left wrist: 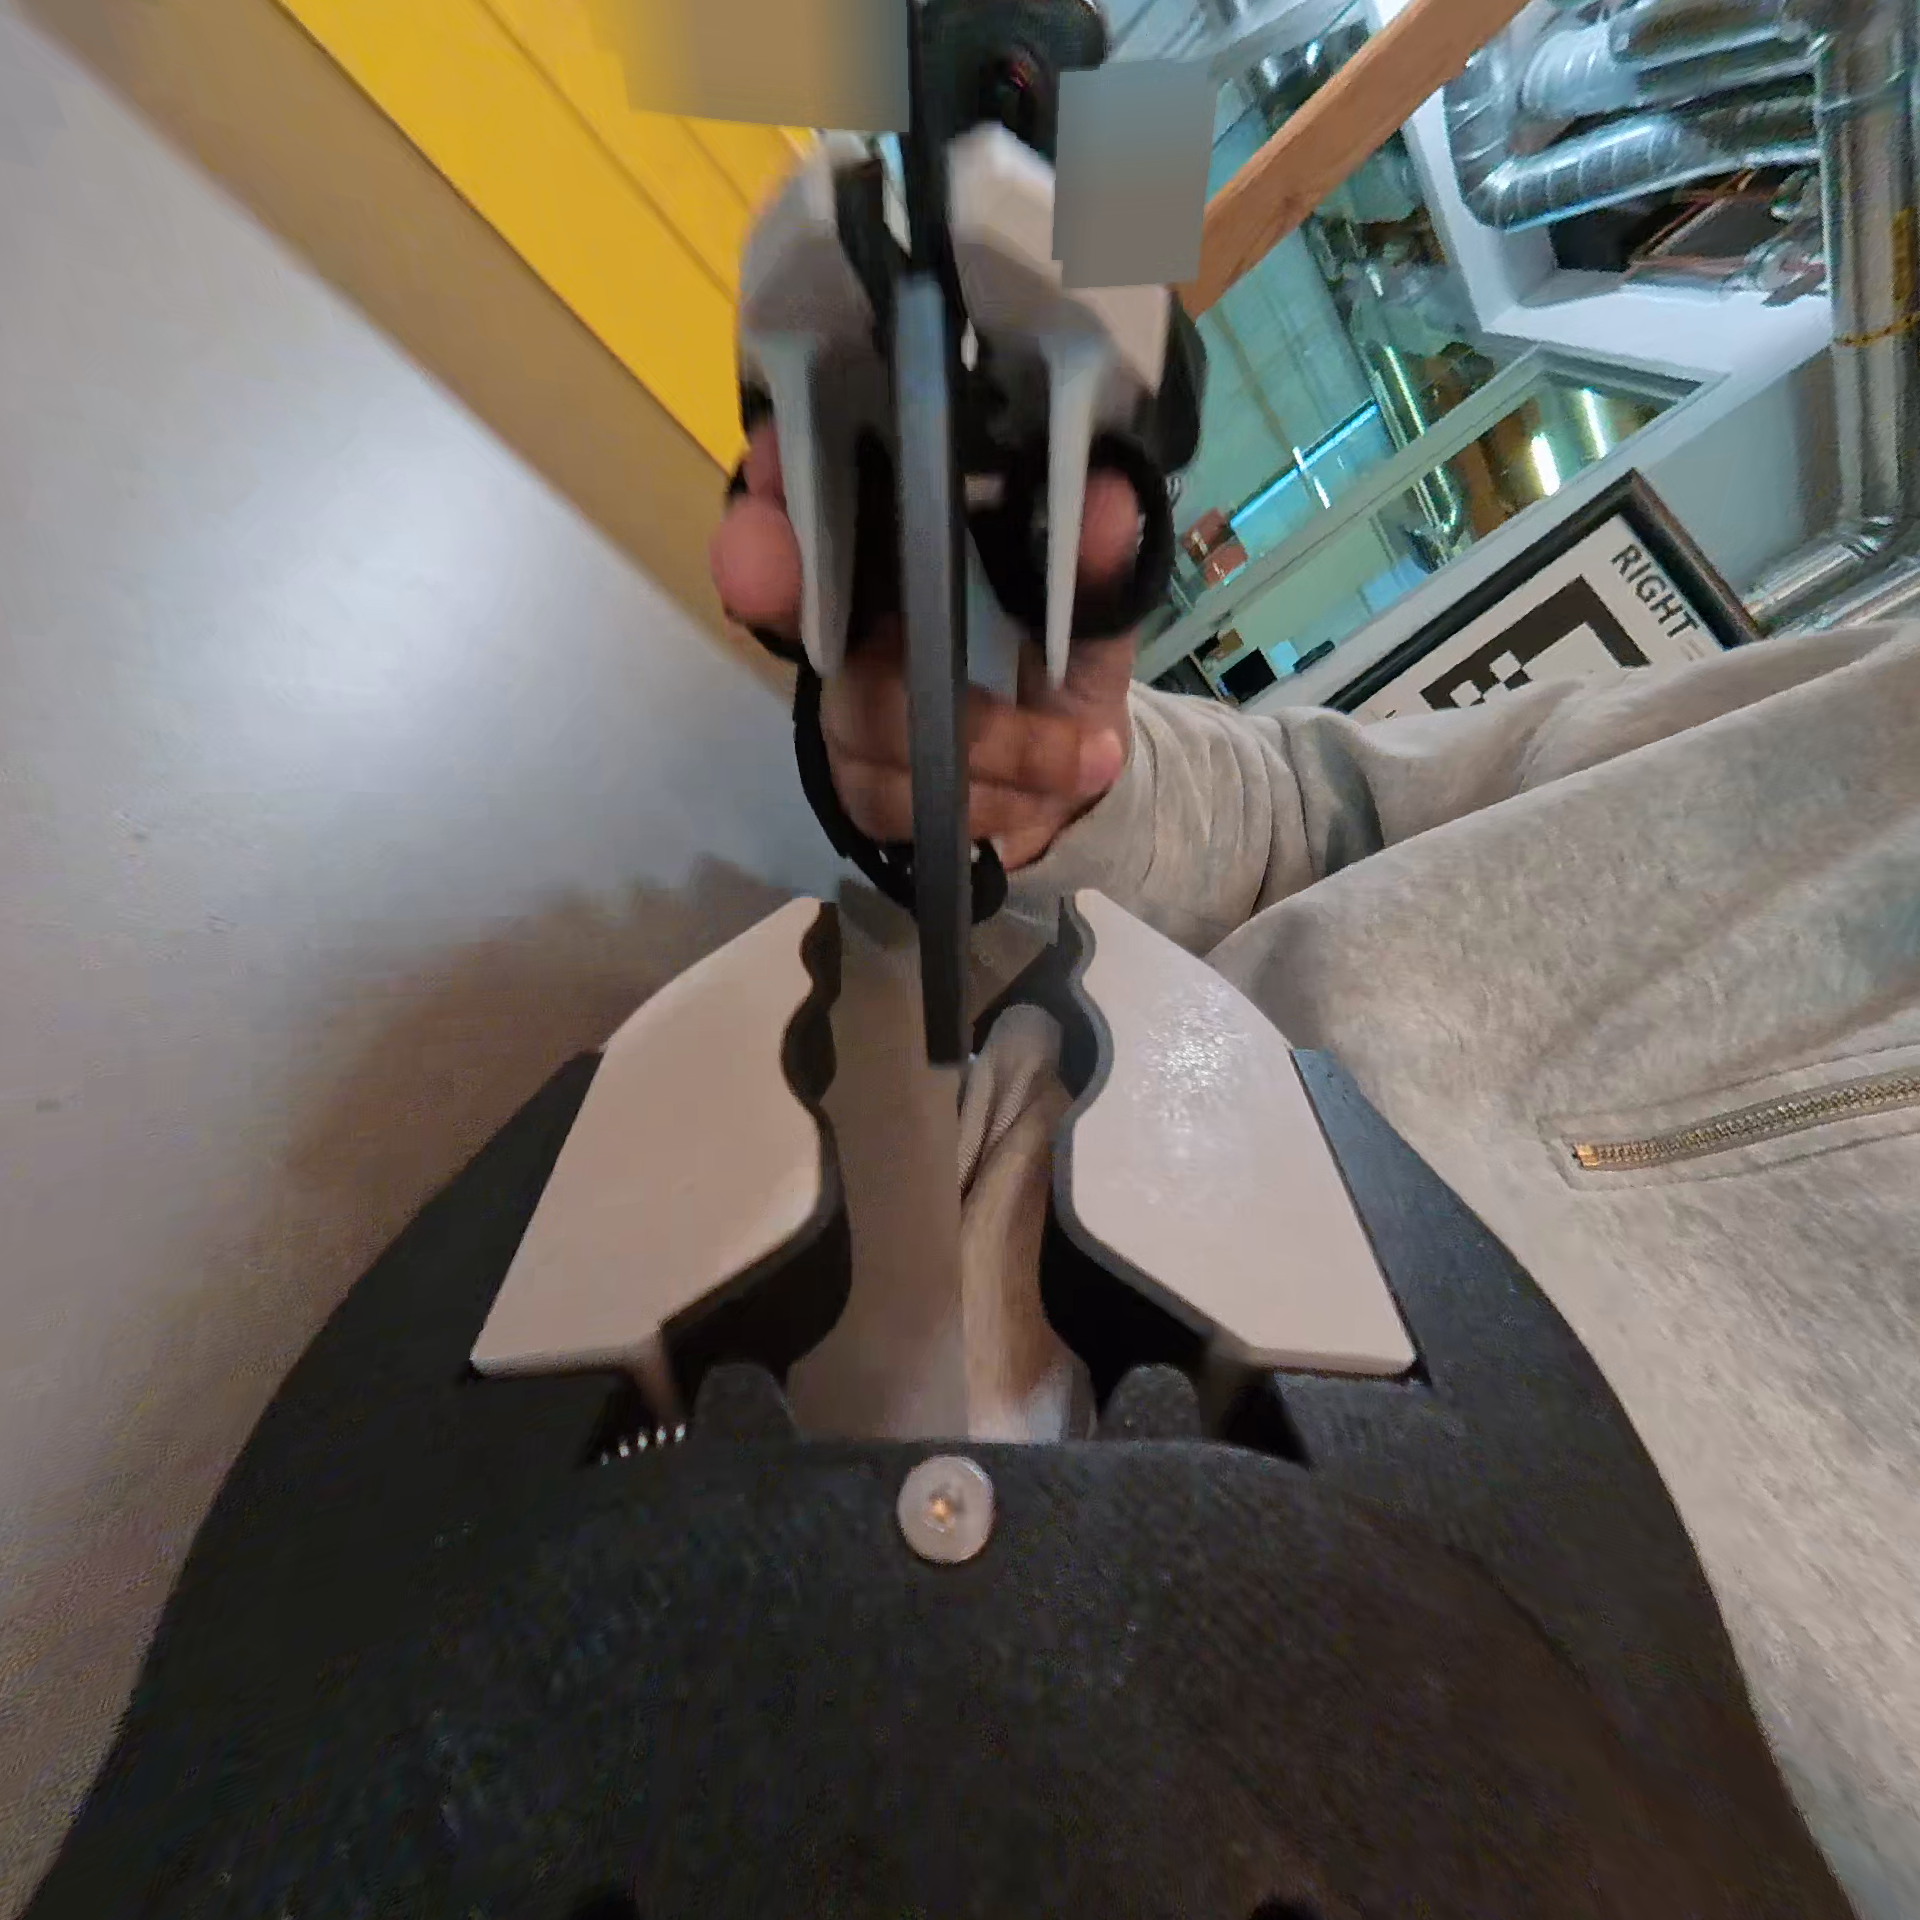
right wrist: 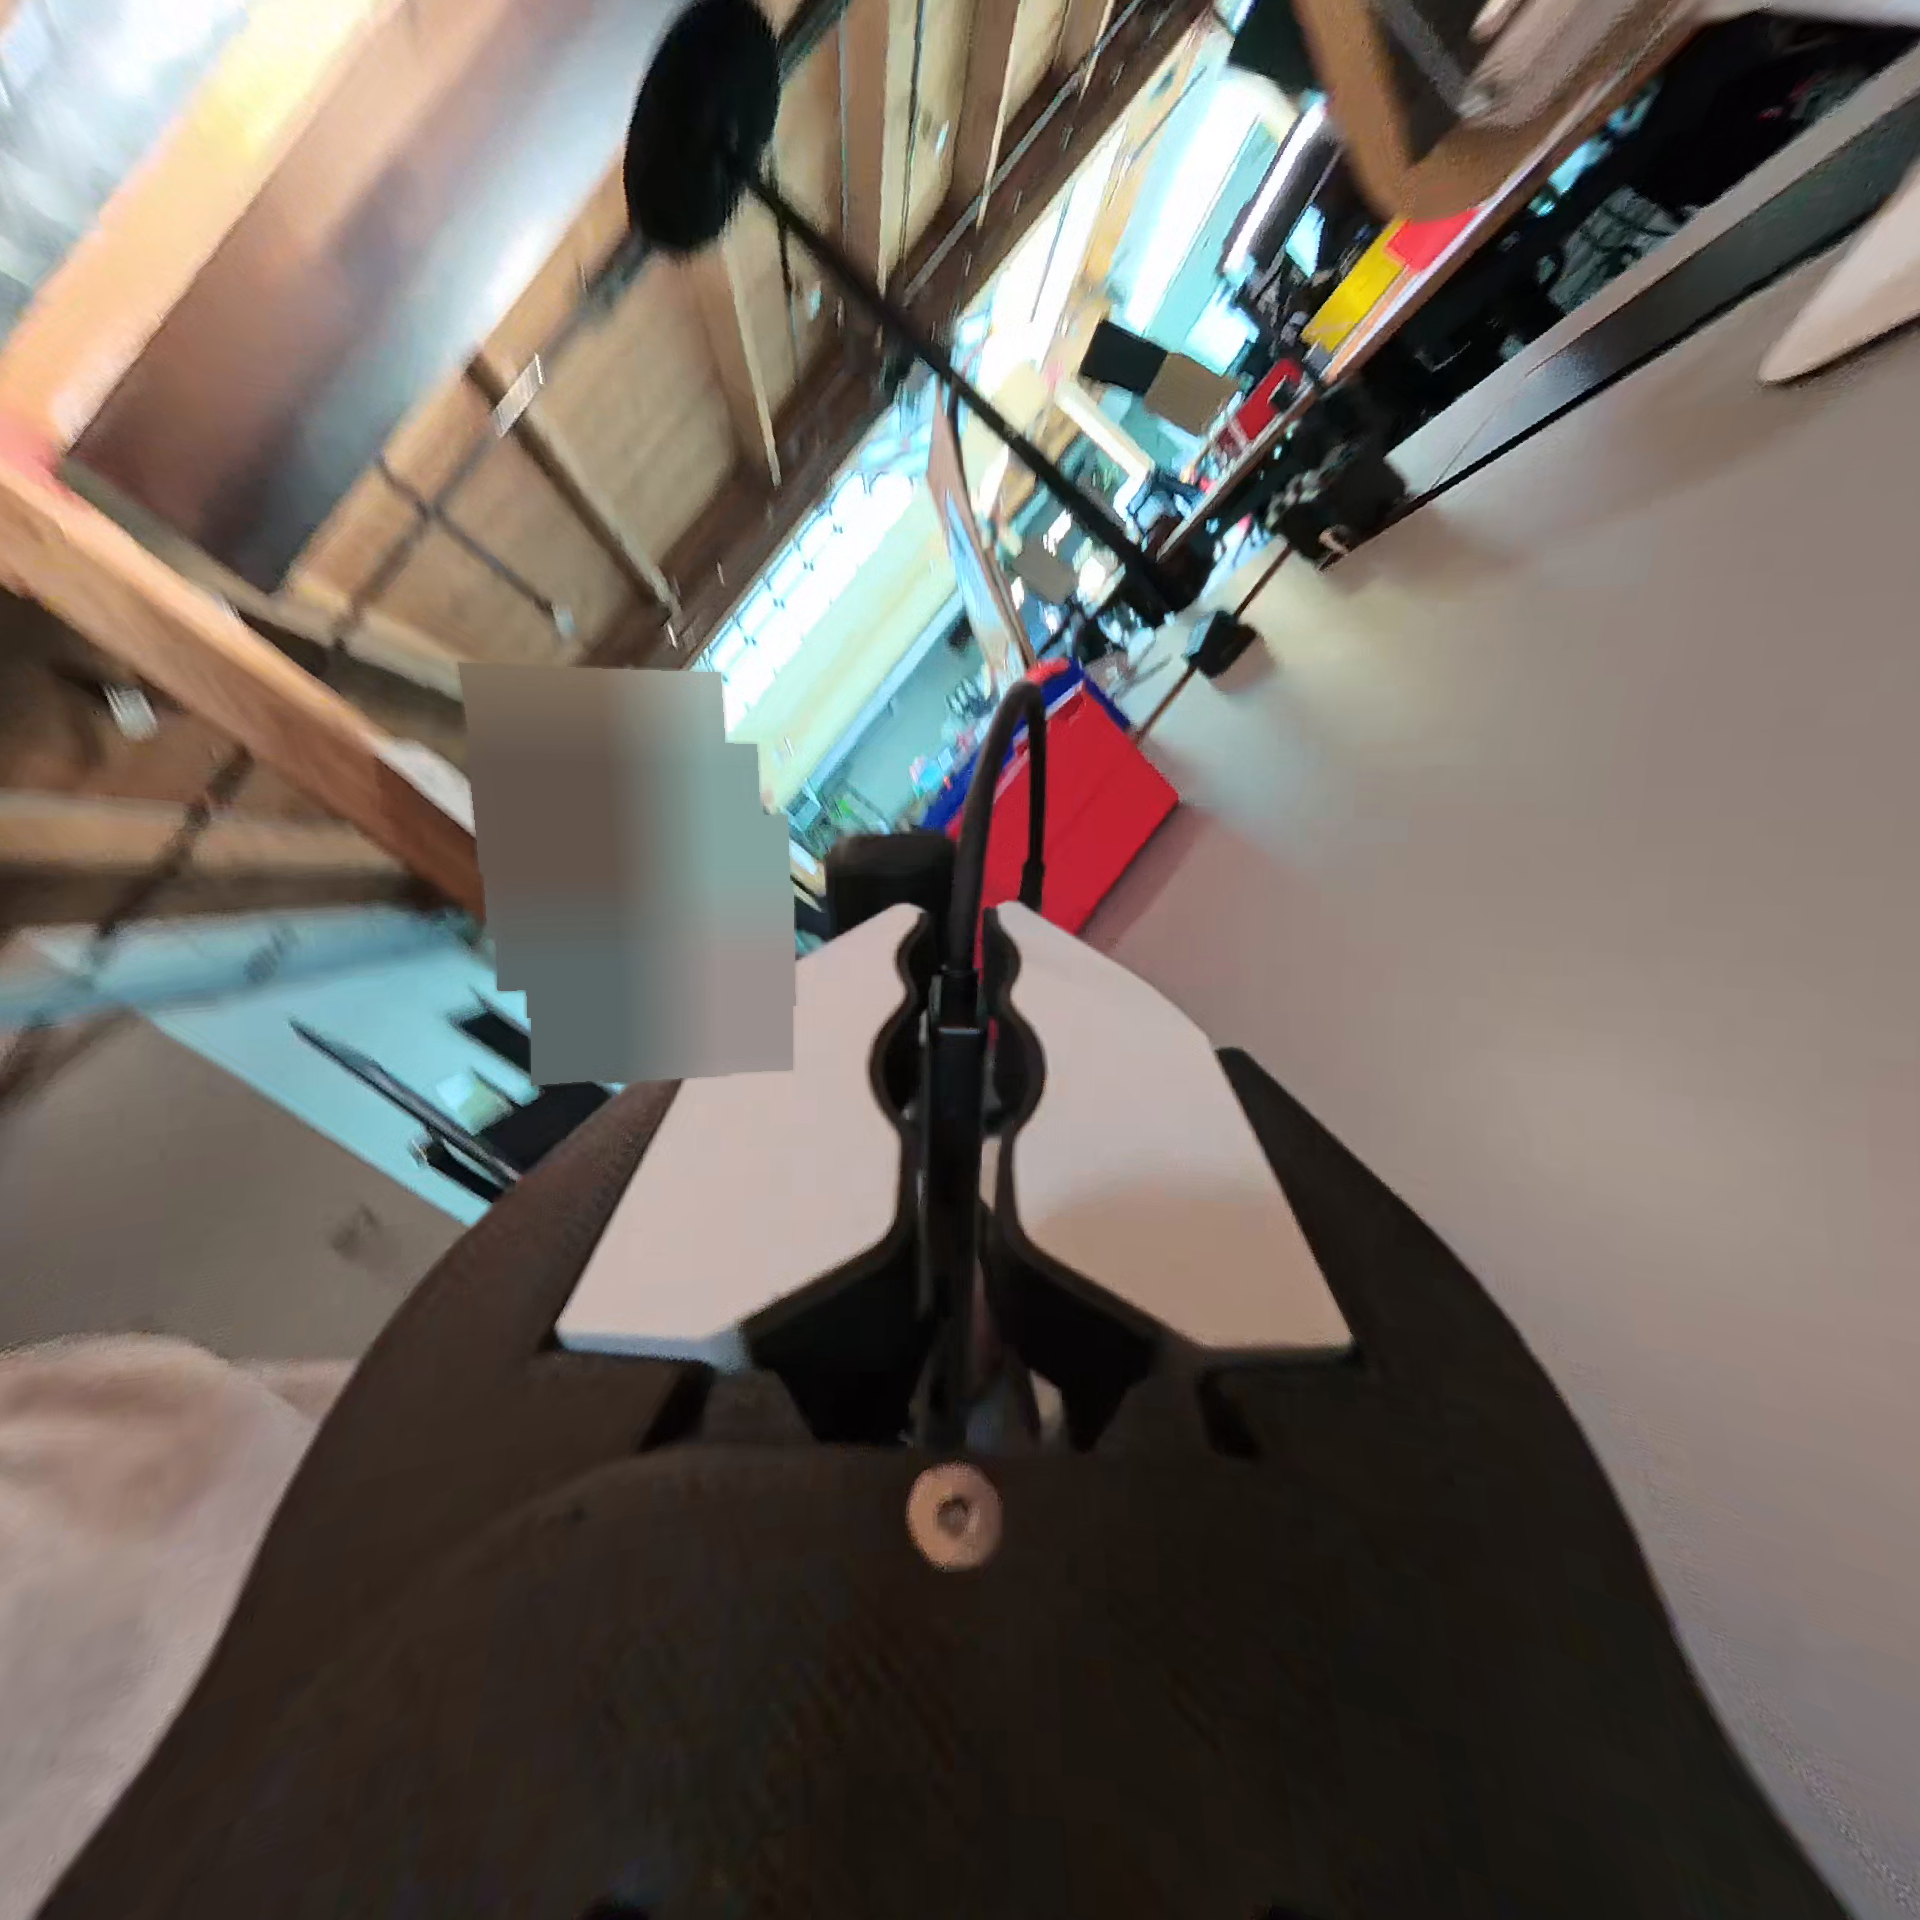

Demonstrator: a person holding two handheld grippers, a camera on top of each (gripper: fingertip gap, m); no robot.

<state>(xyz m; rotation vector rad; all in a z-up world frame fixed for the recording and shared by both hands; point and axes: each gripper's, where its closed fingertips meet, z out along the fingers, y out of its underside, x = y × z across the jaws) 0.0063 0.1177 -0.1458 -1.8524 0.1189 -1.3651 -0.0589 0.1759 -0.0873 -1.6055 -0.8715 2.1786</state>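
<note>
Left gripper point(left wrist: 940, 925) jaws spread; right gripper point(right wrist: 956, 925) jaws pinching black cable point(right wrist: 987, 790); white table point(right wrist: 1558, 935), blurry workshop.

Blur, crops and cover-ups across both wrist views

In the left wrist view the right hand-held gripper point(left wrist: 940, 665) is motion-blurred and cut by the top edge; the dark strip point(left wrist: 932, 623) it pinches hides part of the hand point(left wrist: 977, 748) behind it, and whether the strip's low end touches the left hand-held gripper point(left wrist: 948, 914) cannot be told. The framed board point(left wrist: 1538, 634) is half hidden by the grey sleeve point(left wrist: 1455, 821). The right wrist view is smeared throughout: the black disc point(right wrist: 701, 125), red box point(right wrist: 1081, 810) and far clutter stay unreadable, and the cable point(right wrist: 961, 1039) sinks out of sight between its fingers.
</note>
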